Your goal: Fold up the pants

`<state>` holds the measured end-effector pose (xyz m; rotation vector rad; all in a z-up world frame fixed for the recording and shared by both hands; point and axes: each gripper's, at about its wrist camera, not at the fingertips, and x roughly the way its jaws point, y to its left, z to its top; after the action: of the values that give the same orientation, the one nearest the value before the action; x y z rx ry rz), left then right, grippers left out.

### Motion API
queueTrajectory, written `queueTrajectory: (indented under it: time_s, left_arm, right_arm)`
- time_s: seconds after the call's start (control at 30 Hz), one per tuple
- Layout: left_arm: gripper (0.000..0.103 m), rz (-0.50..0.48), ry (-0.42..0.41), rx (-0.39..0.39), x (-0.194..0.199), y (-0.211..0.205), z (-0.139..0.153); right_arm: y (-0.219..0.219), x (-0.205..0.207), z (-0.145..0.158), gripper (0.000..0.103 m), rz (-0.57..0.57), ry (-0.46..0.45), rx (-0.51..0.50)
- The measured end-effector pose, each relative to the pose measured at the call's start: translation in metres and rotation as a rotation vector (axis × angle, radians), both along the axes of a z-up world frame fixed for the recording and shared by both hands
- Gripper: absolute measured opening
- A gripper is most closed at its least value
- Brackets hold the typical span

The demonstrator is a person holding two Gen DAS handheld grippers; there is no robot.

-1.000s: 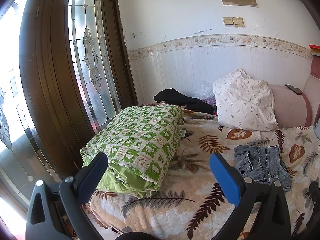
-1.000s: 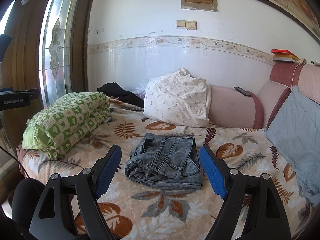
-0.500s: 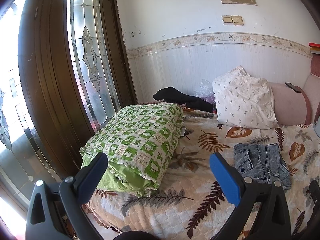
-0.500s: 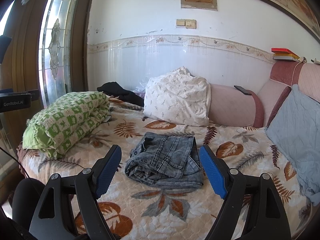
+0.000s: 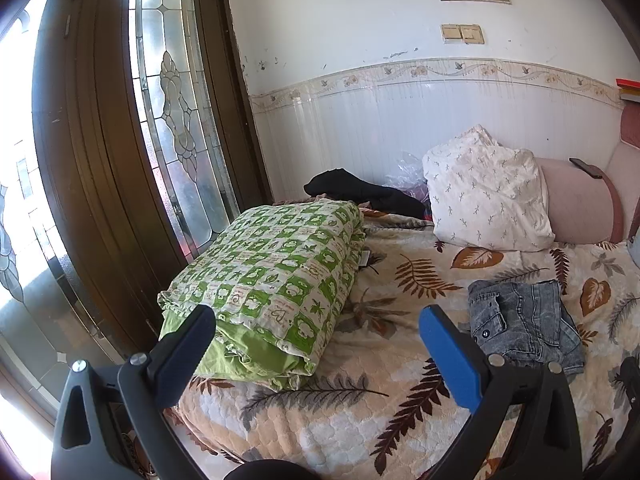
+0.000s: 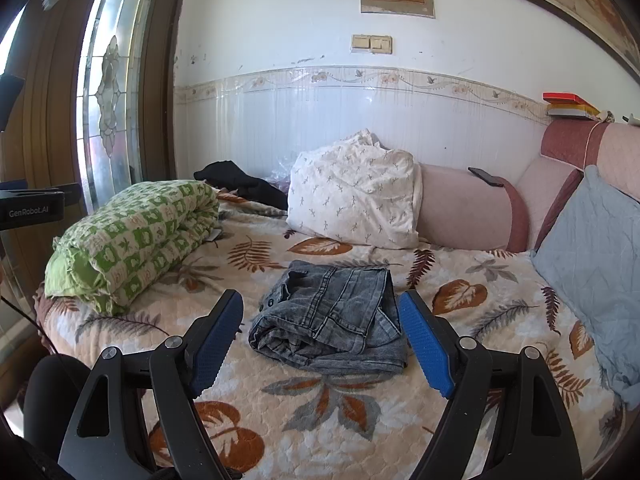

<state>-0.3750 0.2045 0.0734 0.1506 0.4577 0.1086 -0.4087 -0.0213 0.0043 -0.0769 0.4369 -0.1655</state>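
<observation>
Grey denim pants [image 6: 330, 318] lie folded into a compact bundle on the leaf-patterned bedspread [image 6: 320, 420]. In the left wrist view the pants [image 5: 524, 326] lie at the right. My right gripper [image 6: 320, 340] is open and empty, held a little short of the pants with its blue pads either side of them in the view. My left gripper [image 5: 320, 344] is open and empty, held back over the bed's near edge, to the left of the pants and in front of the green quilt.
A folded green checked quilt [image 5: 272, 292] lies at the bed's left. A white pillow [image 6: 356, 196] and black cloth [image 6: 244, 186] lie by the back wall. A blue cushion [image 6: 596, 264] leans at the right. A glass-panelled wooden door [image 5: 120, 160] stands left.
Both grippers have drawn back slightly from the bed, so the pants look a little further off. The pants have not moved, and both grippers stay open.
</observation>
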Motion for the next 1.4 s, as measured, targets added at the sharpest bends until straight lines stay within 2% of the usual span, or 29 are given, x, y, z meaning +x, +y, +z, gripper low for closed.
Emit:
queueTrajectory:
  time_s: [1.4]
  left_arm:
    - [0.103, -0.029, 0.009, 0.004, 0.016, 0.002, -0.001]
  right_arm:
    - [0.005, 0.008, -0.003, 0.08, 0.024, 0.016, -0.012]
